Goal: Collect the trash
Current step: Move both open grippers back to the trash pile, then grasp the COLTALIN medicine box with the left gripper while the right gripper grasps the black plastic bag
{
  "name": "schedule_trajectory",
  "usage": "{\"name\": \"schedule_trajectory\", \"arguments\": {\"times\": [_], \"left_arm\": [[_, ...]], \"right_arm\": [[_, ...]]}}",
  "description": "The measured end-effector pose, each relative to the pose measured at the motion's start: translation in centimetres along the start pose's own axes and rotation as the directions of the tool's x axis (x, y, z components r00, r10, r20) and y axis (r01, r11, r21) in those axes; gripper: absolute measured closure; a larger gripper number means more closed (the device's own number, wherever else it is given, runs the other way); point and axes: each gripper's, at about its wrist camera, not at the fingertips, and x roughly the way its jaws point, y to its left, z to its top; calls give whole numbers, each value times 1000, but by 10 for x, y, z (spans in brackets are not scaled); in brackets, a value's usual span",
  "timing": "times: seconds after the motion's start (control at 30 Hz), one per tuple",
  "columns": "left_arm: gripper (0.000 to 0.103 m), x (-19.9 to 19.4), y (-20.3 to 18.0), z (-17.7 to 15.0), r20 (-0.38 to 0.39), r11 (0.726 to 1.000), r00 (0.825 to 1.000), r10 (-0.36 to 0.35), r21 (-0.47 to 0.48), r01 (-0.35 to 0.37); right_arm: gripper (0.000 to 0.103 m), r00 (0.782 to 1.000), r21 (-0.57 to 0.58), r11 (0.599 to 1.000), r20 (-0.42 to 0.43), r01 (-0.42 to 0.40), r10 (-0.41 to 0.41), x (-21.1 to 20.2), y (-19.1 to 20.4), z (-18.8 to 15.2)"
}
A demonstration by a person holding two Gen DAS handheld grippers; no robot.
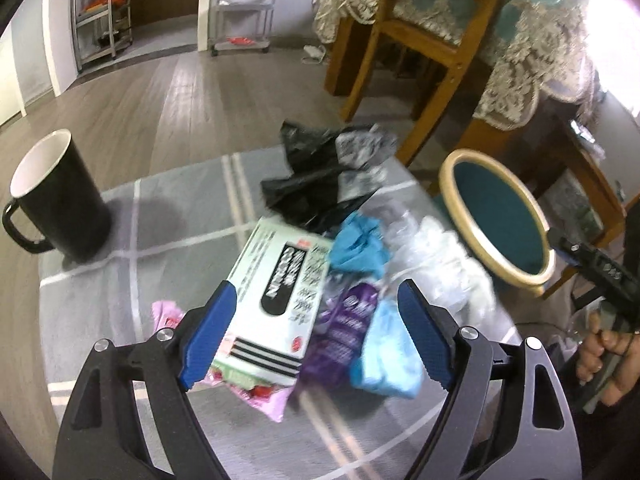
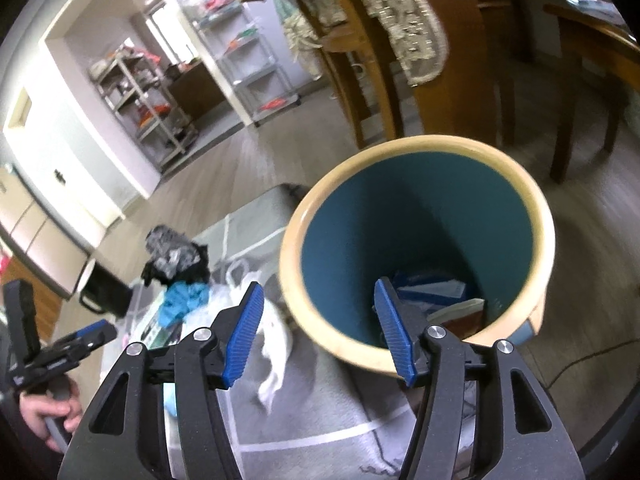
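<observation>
- Hovering over a heap of trash on a grey checked cloth (image 1: pixel 120 248): left tongs (image 1: pixel 316 328), blue pads spread wide, nothing between them.
- Lying under those pads: pale green box (image 1: pixel 276 296) with black lettering, tilted on top of the heap; purple wrapper (image 1: pixel 344 328) just beside it; light blue crumpled piece (image 1: pixel 390 356) touching the wrapper's right side.
- Peeking from under the box's near corner: pink wrapper (image 1: pixel 268 396).
- Further back in the heap: teal crumpled piece (image 1: pixel 360 240), clear plastic (image 1: pixel 440 256), and a black bag (image 1: pixel 308 176) with a grey printed patch at the far end.
- Standing upright at the cloth's left corner, well apart from the heap: black mug (image 1: pixel 60 196) with white inside.
- Standing on the floor just right of the cloth: round bin (image 2: pixel 404 152) with cream rim and teal inside.
- Poised over the bin's near rim: right tongs (image 2: pixel 316 336), parted about halfway and empty, one pad over the bin's mouth, the other outside it.
- Resting at the bin's bottom: blue and white box (image 2: pixel 436 288) and other trash too dim to name.
- Gripping each tool's handle: a hand, the right hand (image 1: pixel 604 356) seen from the left wrist camera, the left hand (image 2: pixel 44 408) from the right.
</observation>
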Motion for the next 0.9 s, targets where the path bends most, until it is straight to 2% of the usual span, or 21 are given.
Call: {"name": "schedule_trajectory", "arguments": {"times": [0.2,0.43,0.53,0.67,0.73,0.8,0.87,0.9], "left_arm": [[20,28,11,-4,-84,997,994,73,9,-72],[17,53,18,6,-140,987,980,143,98,-130],[14,62,28,8,-168,990,977,129,71,-119],[14,68,41,6,-185,997,980,67,-12,-70],[17,67,44,4,-185,998,982,47,-30,-53],[28,65,44,3,-185,999,982,27,-28,-33],[34,62,42,2,-178,999,983,37,-17,-40],[43,61,42,0,-178,999,983,32,-17,-36]], "right_arm": [[43,999,-78,997,-35,-14,11,5,19,-8],[43,997,-110,993,-71,-38,31,9,28,-13],[40,995,-129,990,-87,-56,45,12,33,-16],[39,993,-152,986,-109,-71,54,17,37,-18],[39,991,-152,985,-119,-75,58,19,38,-19],[39,990,-151,985,-125,-79,60,21,38,-20],[39,990,-152,985,-127,-82,63,21,39,-21],[39,990,-153,985,-128,-84,65,21,39,-21]]}}
